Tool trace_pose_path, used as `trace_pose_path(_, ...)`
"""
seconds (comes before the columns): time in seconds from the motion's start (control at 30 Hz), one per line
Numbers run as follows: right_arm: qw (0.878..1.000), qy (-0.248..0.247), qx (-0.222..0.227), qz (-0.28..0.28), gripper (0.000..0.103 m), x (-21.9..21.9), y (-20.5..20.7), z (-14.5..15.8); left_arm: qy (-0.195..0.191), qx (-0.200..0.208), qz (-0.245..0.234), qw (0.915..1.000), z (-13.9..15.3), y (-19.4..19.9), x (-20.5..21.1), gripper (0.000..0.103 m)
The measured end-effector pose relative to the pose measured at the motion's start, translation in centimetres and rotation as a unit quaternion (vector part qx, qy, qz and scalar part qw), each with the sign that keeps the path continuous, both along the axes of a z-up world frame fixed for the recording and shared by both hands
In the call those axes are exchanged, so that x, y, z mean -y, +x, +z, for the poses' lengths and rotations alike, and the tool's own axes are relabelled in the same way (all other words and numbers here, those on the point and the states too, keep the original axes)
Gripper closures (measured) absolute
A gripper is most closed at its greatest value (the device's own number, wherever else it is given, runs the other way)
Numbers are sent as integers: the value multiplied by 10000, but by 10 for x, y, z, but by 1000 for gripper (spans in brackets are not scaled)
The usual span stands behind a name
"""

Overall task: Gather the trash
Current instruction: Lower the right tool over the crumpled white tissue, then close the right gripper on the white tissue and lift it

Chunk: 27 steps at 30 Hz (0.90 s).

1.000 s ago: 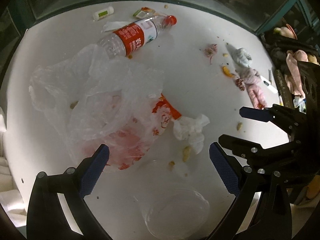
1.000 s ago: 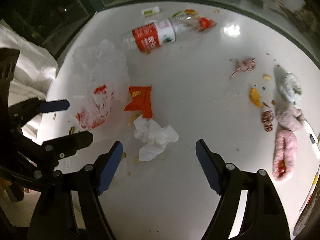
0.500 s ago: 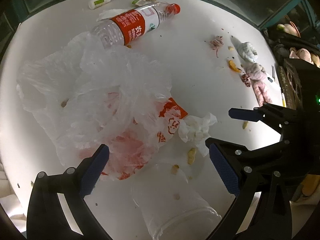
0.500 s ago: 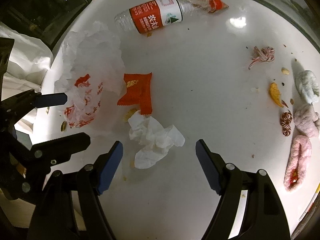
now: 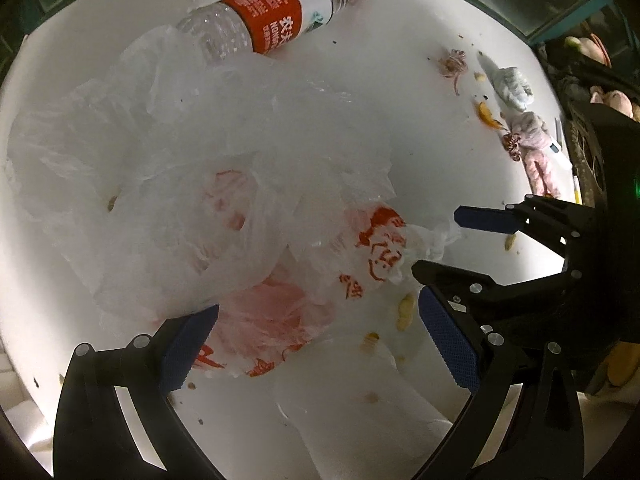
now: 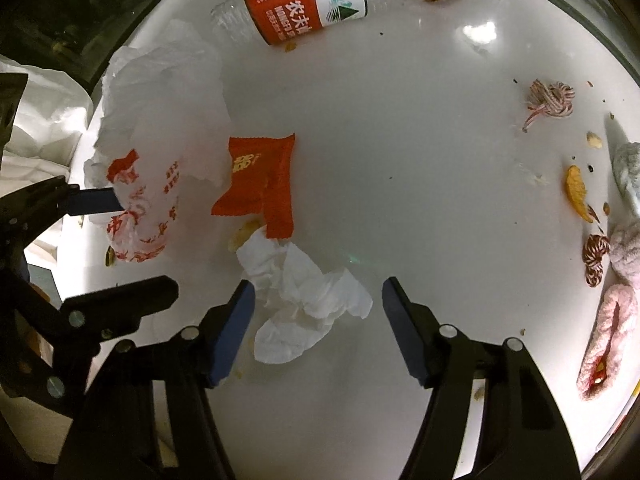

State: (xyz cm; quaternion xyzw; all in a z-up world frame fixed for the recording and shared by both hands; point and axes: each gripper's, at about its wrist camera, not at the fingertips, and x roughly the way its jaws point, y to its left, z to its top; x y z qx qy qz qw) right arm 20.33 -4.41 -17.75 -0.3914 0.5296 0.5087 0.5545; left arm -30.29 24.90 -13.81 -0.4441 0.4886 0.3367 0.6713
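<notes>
— Lying crumpled at the lower middle of the right wrist view is the white tissue (image 6: 304, 304), a loose wad of folds. The right gripper (image 6: 316, 328) points down at it with jaws apart; they have just been closing in, the tissue sits between them, and the pads are not pressing it.

— And the left one?

— The left gripper (image 5: 320, 344) stands wide open over the thin plastic bag (image 5: 224, 184), translucent white with red print, filling the centre of the left wrist view. It holds nothing.

— What does one camera catch that the other misses?

— The right wrist view shows the red wrapper (image 6: 260, 184) flat at centre, just above the tissue; in the left wrist view the bag covers that spot. Both show the clear bottle (image 6: 304, 0) with a red label and cap along the top edge of the white table (image 6: 420, 140), and pink and grey cloth scraps (image 6: 608, 336) at the right edge.
</notes>
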Motion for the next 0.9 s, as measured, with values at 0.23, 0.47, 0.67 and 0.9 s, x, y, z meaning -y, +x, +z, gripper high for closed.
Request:
trace_pose_path(0.23, 9999, -108, 78, -50, 40, -7, -2, -11, -489, 55, -101, 9987, -17, -5, -12, 6)
trace_pose_path(0.47, 9994, -189, 288, 54, 46, -10, -9, -20, -558, 35, -379, 9977, -28, -3, -18, 6)
trace_pose_path(0.67, 9987, -157, 473, 50, 75, -15, -12, -17, -563, 56, -388, 9976, -32, -2, -20, 6)
trace_pose_path(0.9, 9992, 243, 138, -286, 79, -20, -17, 7, -446, 191, -365, 9982, -18, -3, -20, 6)
